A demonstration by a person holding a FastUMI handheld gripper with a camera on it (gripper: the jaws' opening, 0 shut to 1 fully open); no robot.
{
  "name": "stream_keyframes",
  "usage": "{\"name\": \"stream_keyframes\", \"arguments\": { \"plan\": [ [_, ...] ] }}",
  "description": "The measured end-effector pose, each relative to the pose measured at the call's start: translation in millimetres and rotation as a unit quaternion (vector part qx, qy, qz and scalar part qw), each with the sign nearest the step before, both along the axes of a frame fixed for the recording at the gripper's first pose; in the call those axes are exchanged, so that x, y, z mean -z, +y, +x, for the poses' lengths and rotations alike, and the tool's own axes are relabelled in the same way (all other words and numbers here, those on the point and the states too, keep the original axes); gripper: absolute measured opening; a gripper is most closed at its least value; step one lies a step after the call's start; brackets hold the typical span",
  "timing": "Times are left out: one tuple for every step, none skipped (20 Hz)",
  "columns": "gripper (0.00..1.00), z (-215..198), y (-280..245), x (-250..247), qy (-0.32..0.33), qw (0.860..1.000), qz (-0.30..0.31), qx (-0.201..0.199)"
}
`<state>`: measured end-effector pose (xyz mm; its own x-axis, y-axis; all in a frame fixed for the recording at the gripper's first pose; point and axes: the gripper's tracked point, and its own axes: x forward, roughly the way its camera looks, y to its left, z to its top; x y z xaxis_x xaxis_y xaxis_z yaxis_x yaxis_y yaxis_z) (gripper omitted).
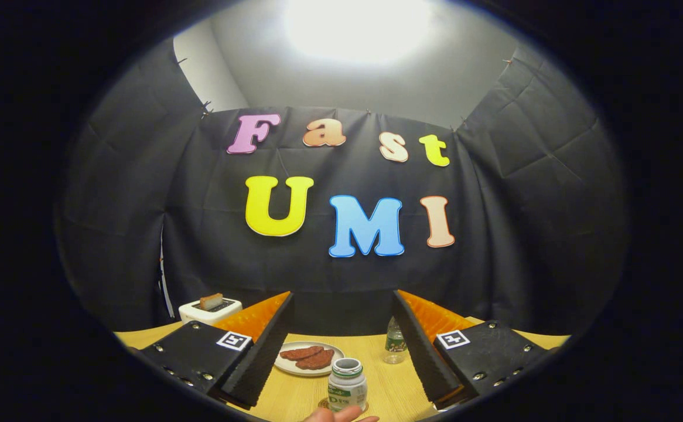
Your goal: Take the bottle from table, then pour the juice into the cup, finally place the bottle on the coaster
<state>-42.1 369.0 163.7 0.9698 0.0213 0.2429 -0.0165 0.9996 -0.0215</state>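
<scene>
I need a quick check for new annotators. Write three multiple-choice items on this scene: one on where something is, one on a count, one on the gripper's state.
1. Where does the open white jar stand?
A. On the plate
B. On the table between the gripper's fingers
C. On the toaster

2. How many brown pieces lie on the plate?
A. Two
B. Four
C. None

3. How are the gripper's fingers?
A. Shut on the clear bottle
B. Shut on the jar
C. Spread apart, pressing on nothing

Answers:
1 B: the jar sits on the wooden table, midway between the fingers, with fingertips of a hand just under it.
2 A: two brown pieces lie side by side on it.
3 C: the fingers stand wide apart; the clear bottle stands beyond them, beside one finger, ungripped.
</scene>
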Motion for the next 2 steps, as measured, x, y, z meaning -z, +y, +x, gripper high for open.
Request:
{"name": "stream_keyframes", "arguments": {
  "plan": [
    [0.99,-4.9,-1.1,-4.4,-0.005,1.000,0.009,-0.007],
    [0.99,-10.4,-3.8,-5.8,-0.006,1.000,0.016,-0.016]
  ]
}}
